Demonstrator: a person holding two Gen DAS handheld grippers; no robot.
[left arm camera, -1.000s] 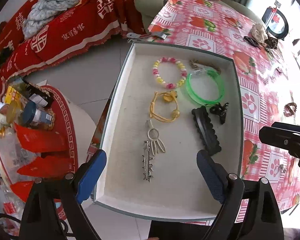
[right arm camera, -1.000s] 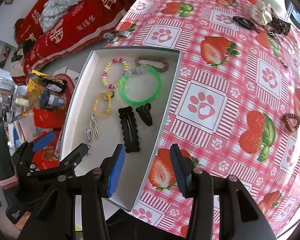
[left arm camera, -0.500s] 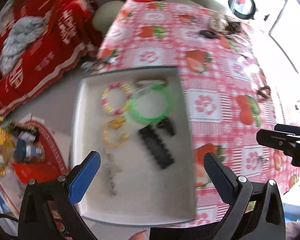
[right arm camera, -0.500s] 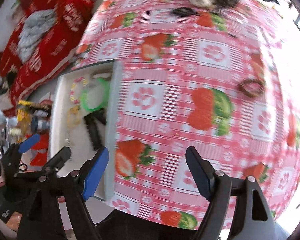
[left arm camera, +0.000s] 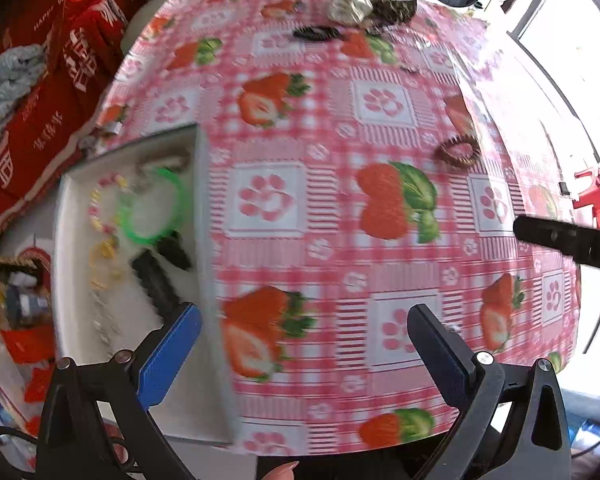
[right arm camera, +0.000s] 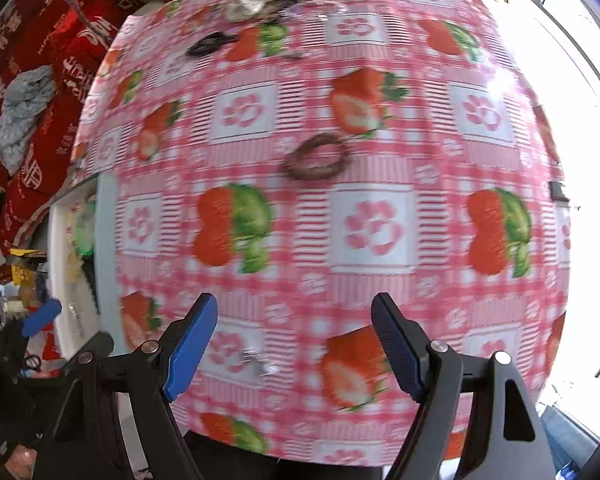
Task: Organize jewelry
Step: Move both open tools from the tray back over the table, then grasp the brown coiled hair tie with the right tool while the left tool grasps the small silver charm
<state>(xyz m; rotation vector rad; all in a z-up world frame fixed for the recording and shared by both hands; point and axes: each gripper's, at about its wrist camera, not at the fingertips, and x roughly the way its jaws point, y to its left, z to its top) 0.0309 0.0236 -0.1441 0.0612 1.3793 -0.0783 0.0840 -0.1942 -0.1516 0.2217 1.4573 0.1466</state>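
Both views have swung right, off the tray and onto the strawberry-print surface (right arm camera: 380, 240). The right gripper (right arm camera: 294, 344) and left gripper (left arm camera: 304, 350) hang wide open, empty. A small silver piece (right arm camera: 258, 362) lies just ahead of the right gripper, a brown bracelet (right arm camera: 316, 156) farther on, so the search now seems to be for loose pieces. The tray (left arm camera: 72, 240), central a second ago, sits far left.

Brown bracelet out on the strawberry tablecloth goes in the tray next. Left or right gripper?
Right. The brown beaded bracelet lies straight ahead of the open right gripper, roughly centred between its jaws. From the open left gripper, it sits far off to the right, nearer the white tray.
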